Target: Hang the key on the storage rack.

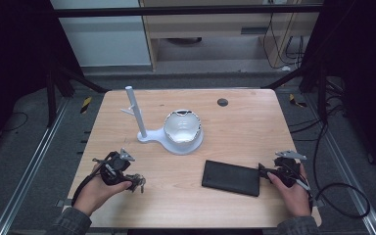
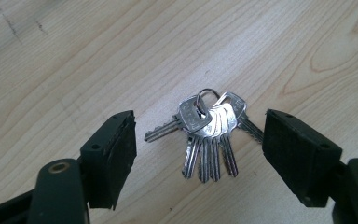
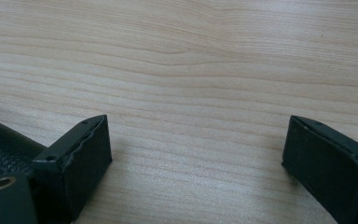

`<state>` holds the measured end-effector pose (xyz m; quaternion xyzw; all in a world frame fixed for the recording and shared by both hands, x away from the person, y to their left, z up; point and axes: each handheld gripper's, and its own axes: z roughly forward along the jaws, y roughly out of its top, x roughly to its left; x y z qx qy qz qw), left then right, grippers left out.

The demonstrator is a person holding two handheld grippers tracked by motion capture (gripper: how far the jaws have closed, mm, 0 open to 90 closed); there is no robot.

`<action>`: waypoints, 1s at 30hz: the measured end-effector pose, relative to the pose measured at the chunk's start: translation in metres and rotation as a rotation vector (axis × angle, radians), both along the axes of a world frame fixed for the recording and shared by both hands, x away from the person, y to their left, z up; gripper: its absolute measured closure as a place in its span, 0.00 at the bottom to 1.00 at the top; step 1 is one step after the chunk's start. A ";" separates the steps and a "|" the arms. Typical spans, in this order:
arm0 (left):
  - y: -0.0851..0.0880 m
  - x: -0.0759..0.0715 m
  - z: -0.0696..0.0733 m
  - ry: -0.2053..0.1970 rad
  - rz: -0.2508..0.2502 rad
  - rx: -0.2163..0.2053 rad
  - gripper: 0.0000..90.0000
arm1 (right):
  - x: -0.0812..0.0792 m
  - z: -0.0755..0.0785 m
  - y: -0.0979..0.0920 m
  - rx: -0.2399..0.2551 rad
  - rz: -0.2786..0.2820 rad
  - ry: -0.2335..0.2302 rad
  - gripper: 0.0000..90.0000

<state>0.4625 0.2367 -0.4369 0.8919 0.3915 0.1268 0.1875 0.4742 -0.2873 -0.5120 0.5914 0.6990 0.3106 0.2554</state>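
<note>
Two claws over one wooden bench (image 1: pixel 235 122), one in each of the person's hands. The left claw (image 2: pixel 200 149) hangs low at the near left of the bench, jaws spread wide and gripping nothing. Right between those jaws lies one bunch of keys (image 2: pixel 207 133), flat on the wood. In the left gripper view I count about five silver keys fanned out on a single ring; the overlap makes the exact number hard to call. Neither jaw touches them.

Over to the near right: the right claw (image 3: pixel 196 154) is also wide open and empty. Its own view shows bare wood between the jaws, with the grained black edge of one wallet (image 3: pixel 2 142) just beside the jaw on the left of that view; whether they touch, I cannot tell. From the high view that wallet (image 1: pixel 231 177) lies flat between the two hands, nearer the right one, with the right claw pointing at its right end.

Further back, at the middle of the bench, one white stand (image 1: pixel 149 132) with a single upright post and a small side peg. On its round base sits one white bowl (image 1: pixel 181 126). One small dark disc (image 1: pixel 222 102) lies well behind, near the far edge.
</note>
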 end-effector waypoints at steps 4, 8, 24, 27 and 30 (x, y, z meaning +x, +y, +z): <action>0.000 0.002 -0.003 0.019 0.004 0.015 0.33 | 0.000 0.000 0.000 0.000 0.000 0.000 0.09; 0.001 0.003 -0.005 0.029 0.019 0.012 0.36 | 0.000 0.000 0.000 0.000 0.000 0.000 0.09; 0.003 0.013 -0.017 0.031 -0.077 0.005 0.48 | 0.000 0.000 0.000 0.000 0.000 0.000 0.09; 0.006 0.015 -0.020 0.053 -0.092 -0.006 0.46 | 0.000 0.000 0.000 -0.001 0.000 0.000 0.09; 0.010 0.018 -0.023 0.063 -0.094 -0.013 0.44 | 0.000 0.000 0.000 -0.002 0.000 -0.001 0.09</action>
